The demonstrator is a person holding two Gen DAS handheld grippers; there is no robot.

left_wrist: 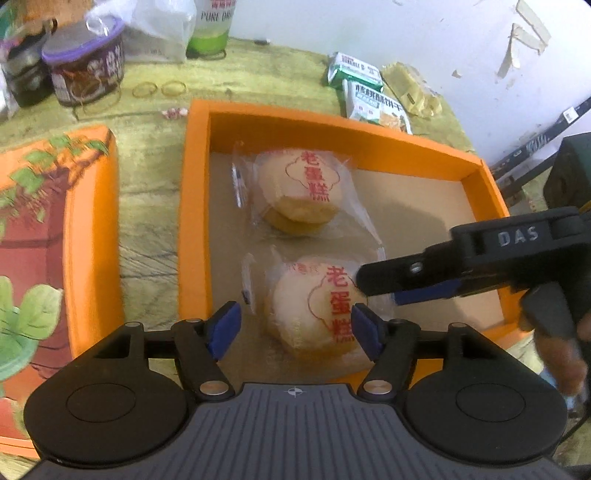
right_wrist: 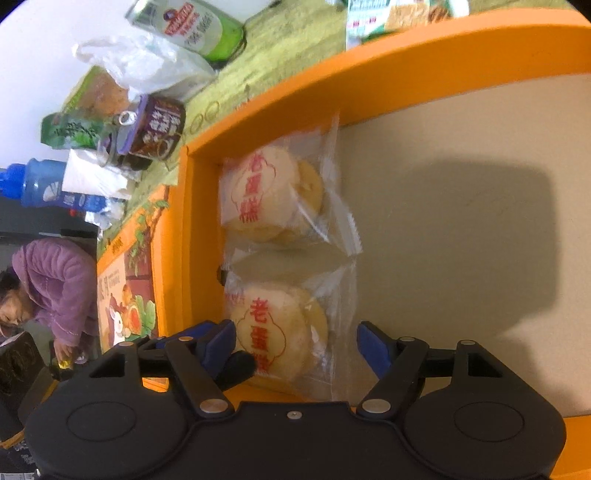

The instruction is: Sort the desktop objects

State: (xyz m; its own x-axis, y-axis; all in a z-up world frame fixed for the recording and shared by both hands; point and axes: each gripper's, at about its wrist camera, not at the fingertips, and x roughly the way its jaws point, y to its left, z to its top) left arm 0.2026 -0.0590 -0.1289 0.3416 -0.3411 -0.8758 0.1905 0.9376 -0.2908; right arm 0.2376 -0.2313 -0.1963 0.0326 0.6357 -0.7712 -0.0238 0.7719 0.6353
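An open orange box [left_wrist: 195,221] holds two wrapped egg cakes with red print. The far cake [left_wrist: 295,192] lies near the back left corner. Just in front of it on the box floor rests the near cake [left_wrist: 314,306]. My left gripper [left_wrist: 295,328] stands open astride the near cake, its blue pads beside the wrapper. My right gripper [left_wrist: 373,291] reaches in from the right, with one fingertip at that cake's right edge. In the right wrist view the right gripper [right_wrist: 297,343] is open around the near cake [right_wrist: 273,325], with the far cake [right_wrist: 258,195] above it inside the box [right_wrist: 184,240].
The box's printed lid [left_wrist: 92,221] lies left of the box. Behind stand a purple-lidded tub [left_wrist: 85,70], a green bottle [left_wrist: 208,33], a plastic bag, rubber bands [left_wrist: 159,88] and snack packets [left_wrist: 369,88]. A person in a purple jacket [right_wrist: 55,280] bends down beyond the table.
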